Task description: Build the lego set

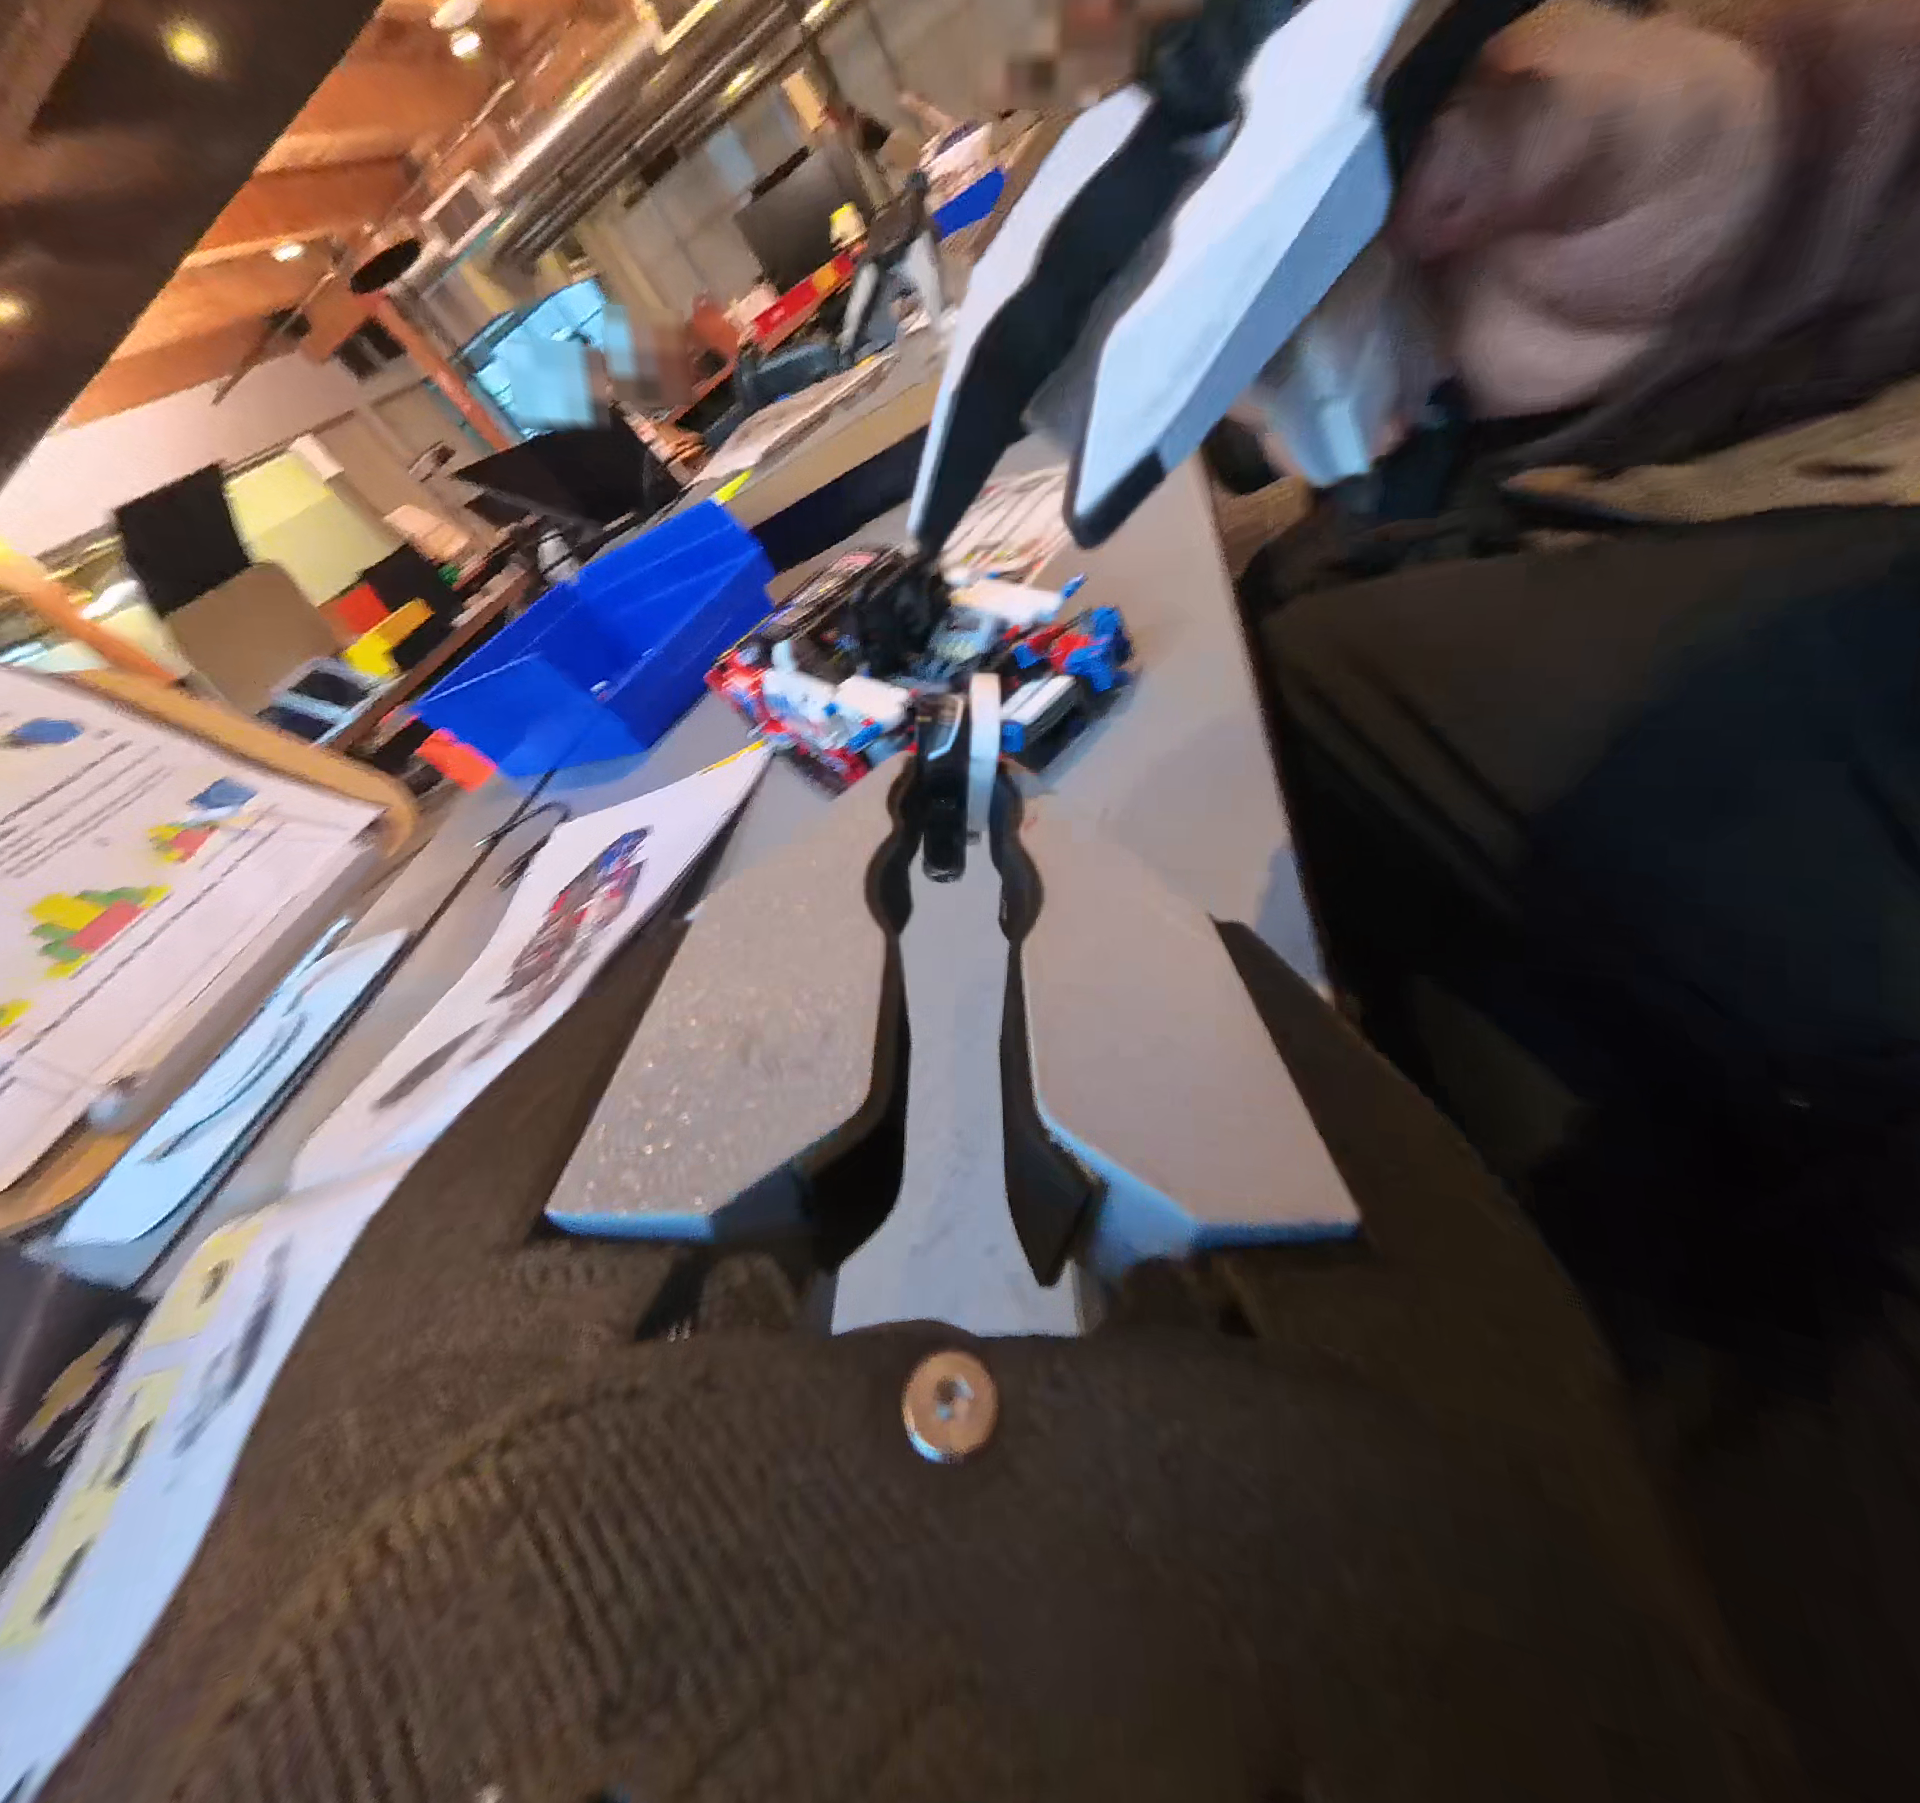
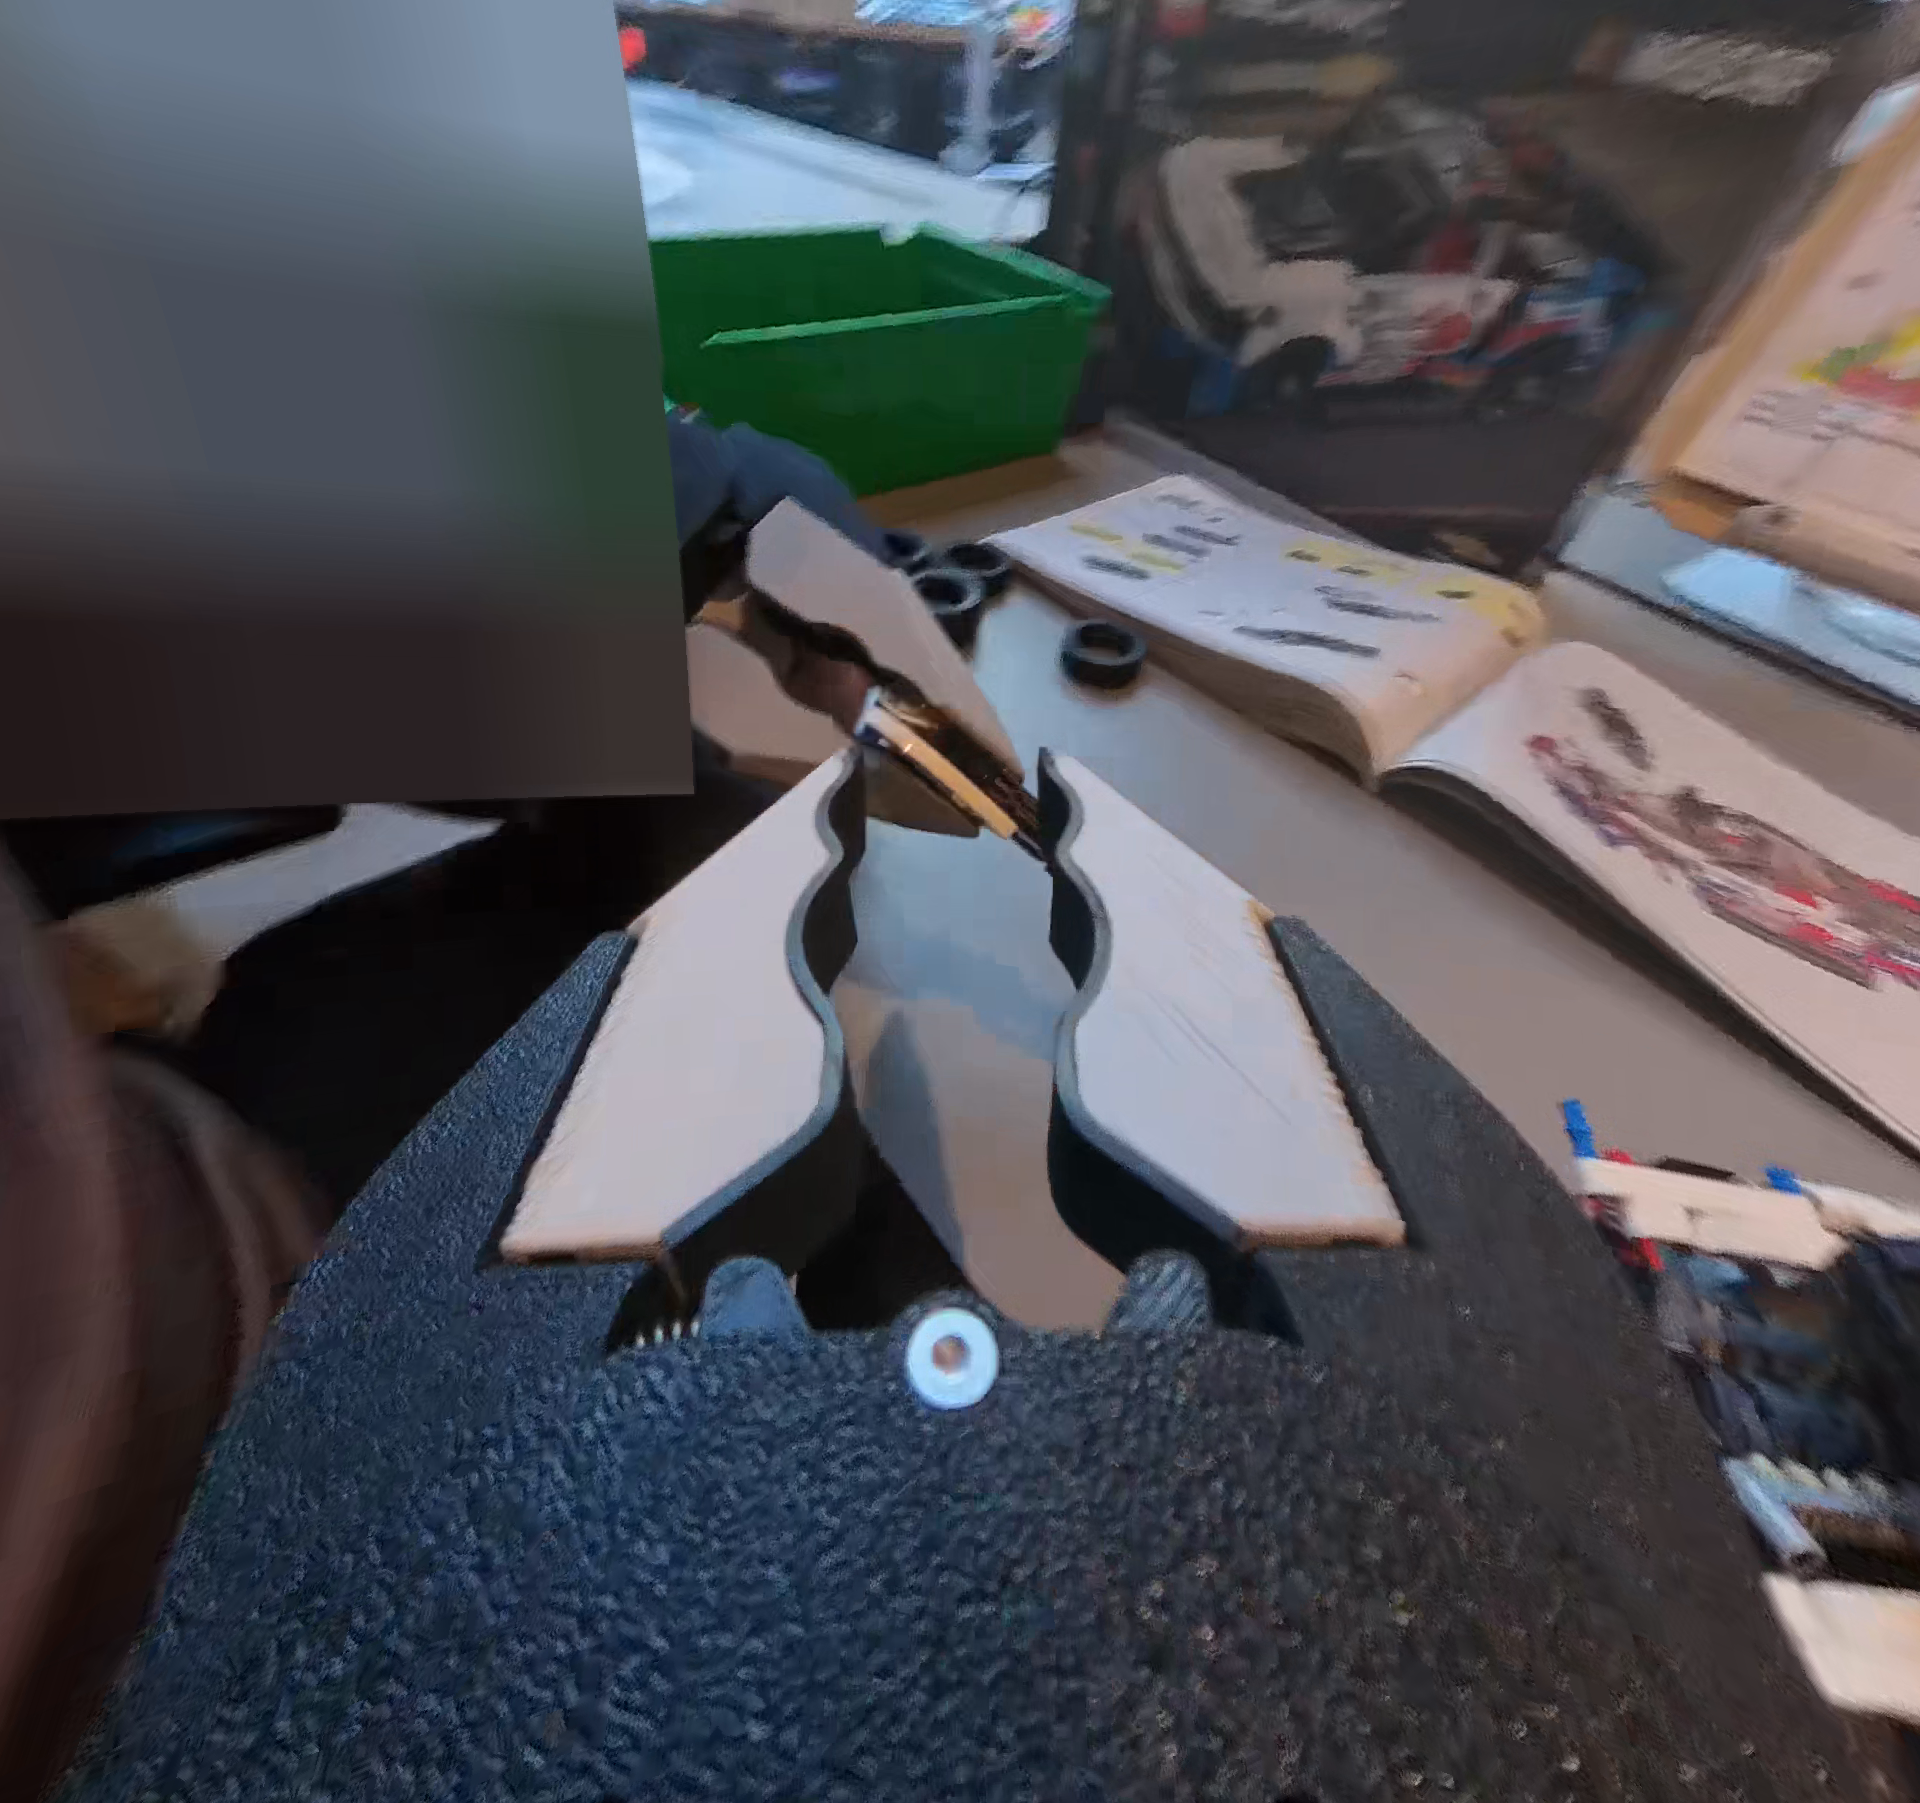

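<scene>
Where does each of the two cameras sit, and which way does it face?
Left wrist view: on the left gripper, shut on a black-and-white piece, facing the partly built model and blue bin; a sleeve and the right gripper show.
Right wrist view: on the open right gripper, facing the green bin, box and booklet.
Shared: both grippers, the piece, model, booklet.

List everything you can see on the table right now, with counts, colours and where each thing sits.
Car model: one, red, white, blue, part-built, mid-table.
Bin: one, blue, left of model.
Bin: one, green, far back.
Set box: one, dark, upright behind booklet.
Instruction booklet: one, open, flat.
Tyres: at least three, black, near booklet.
Small piece: one, black-white, in left jaws.
Left gripper: shut on piece.
Right gripper: jaws open, beside piece.
</scene>
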